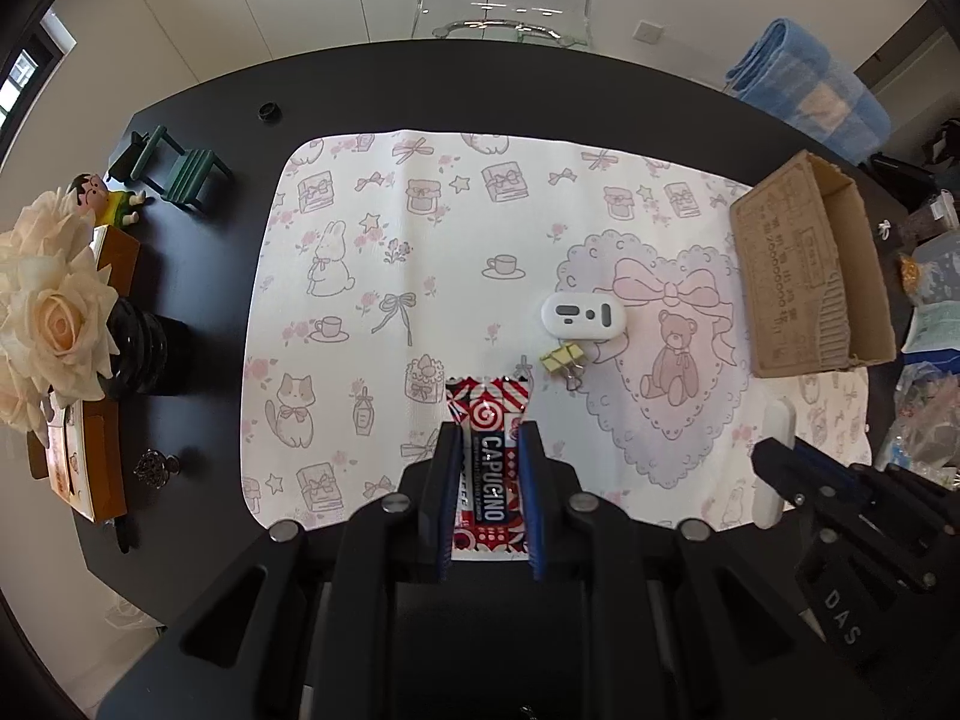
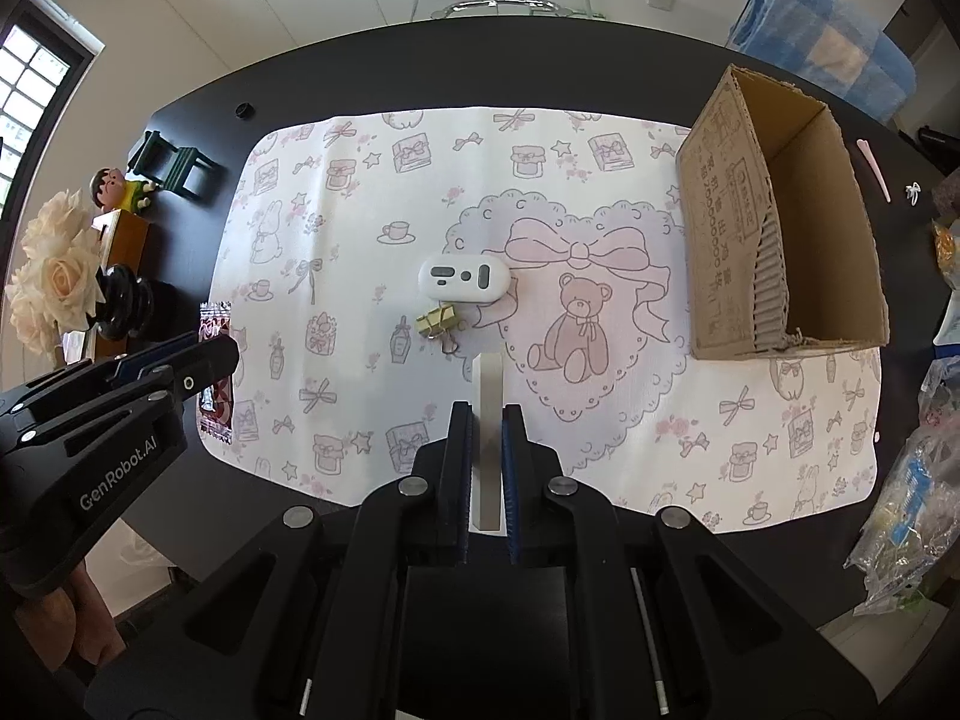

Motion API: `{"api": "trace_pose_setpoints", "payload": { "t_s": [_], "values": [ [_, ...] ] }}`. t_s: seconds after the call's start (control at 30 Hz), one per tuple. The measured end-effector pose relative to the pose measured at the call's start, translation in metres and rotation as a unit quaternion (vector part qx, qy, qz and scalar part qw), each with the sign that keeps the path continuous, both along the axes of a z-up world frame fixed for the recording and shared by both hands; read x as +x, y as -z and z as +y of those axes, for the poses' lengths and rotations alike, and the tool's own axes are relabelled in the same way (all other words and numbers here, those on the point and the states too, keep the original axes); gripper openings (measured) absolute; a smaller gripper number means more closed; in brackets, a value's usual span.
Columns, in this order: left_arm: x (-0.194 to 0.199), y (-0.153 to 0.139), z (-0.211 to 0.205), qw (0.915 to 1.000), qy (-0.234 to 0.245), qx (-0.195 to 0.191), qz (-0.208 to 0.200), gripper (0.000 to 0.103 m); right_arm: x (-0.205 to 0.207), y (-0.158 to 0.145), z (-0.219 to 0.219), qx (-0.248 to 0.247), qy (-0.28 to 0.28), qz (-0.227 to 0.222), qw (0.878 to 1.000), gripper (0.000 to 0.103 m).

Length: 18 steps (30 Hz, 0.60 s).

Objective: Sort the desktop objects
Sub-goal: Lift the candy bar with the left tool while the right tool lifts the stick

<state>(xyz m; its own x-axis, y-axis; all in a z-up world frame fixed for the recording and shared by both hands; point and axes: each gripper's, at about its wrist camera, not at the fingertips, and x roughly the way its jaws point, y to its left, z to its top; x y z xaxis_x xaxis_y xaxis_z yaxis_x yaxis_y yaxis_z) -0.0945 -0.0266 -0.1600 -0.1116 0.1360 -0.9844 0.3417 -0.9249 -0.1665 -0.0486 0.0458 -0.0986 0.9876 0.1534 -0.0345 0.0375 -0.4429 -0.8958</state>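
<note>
1. Our left gripper [image 1: 487, 468] has its fingers clamped on a red "CAPUCINO" snack packet [image 1: 489, 420], held up above the near-left part of the patterned mat [image 1: 420, 276].
2. Our right gripper [image 2: 487, 450] is squeezing a slim white bar [image 2: 487, 414] edge-on, up over the near middle of the mat.
3. Still lying on the mat: a white oval gadget [image 2: 463, 278] around the middle, with a yellow binder clip [image 2: 438, 321] just beside it on the near side.
4. An open cardboard box [image 2: 720, 228] sits at the right end of the mat on the dark counter [image 2: 540, 60].
</note>
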Motion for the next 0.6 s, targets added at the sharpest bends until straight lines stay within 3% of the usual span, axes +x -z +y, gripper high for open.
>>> {"api": "trace_pose_setpoints", "payload": {
  "t_s": [0.3, 0.6],
  "values": [
    [0.009, -0.009, 0.026, 1.0000, 0.008, -0.001, 0.004, 0.019, -0.019, -0.026, -0.015, 0.016, -0.005, 0.003, 1.000, 0.009],
    [-0.010, -0.024, 0.087, 0.9991, 0.038, 0.002, 0.016, 0.019, -0.038, -0.075, -0.007, 0.042, -0.016, 0.003, 0.999, 0.009]
  ]
}}
